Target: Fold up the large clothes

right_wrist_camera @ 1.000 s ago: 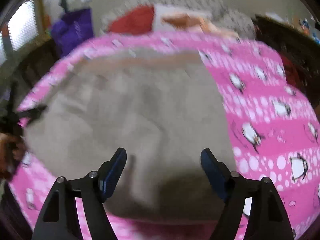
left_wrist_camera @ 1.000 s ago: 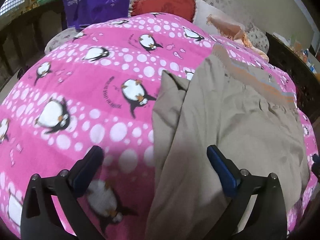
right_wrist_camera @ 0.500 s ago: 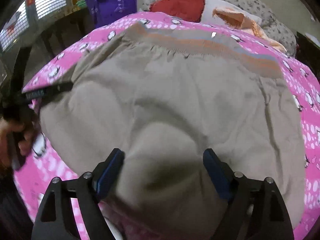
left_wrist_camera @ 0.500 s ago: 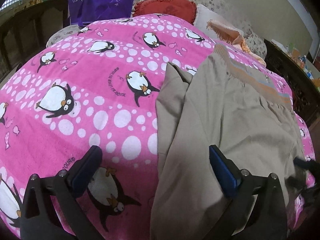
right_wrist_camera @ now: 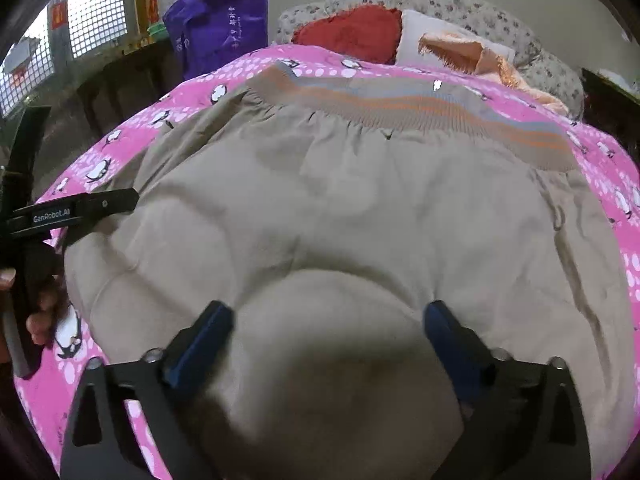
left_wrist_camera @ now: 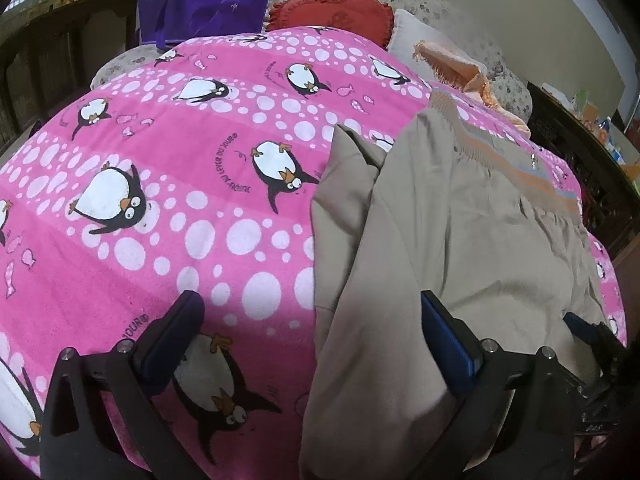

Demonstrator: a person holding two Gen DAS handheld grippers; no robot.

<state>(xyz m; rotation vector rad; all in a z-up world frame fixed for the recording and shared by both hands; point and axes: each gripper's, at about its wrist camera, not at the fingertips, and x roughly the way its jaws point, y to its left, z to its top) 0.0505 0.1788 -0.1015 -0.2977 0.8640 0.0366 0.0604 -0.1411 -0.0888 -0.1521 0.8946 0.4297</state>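
Both claws gape empty over beige trousers (right_wrist_camera: 320, 208) on the penguin-print bed (left_wrist_camera: 160, 208); right claw (right_wrist_camera: 326, 332), jaws opening, straddles a fabric hump and may snatch only one layer.

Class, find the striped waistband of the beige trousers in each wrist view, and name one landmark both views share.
Left wrist view: striped waistband runs diagonally at upper right.
Right wrist view: waistband stretches across upper centre.
Shared landmark: red cushion beyond the pink blanket.
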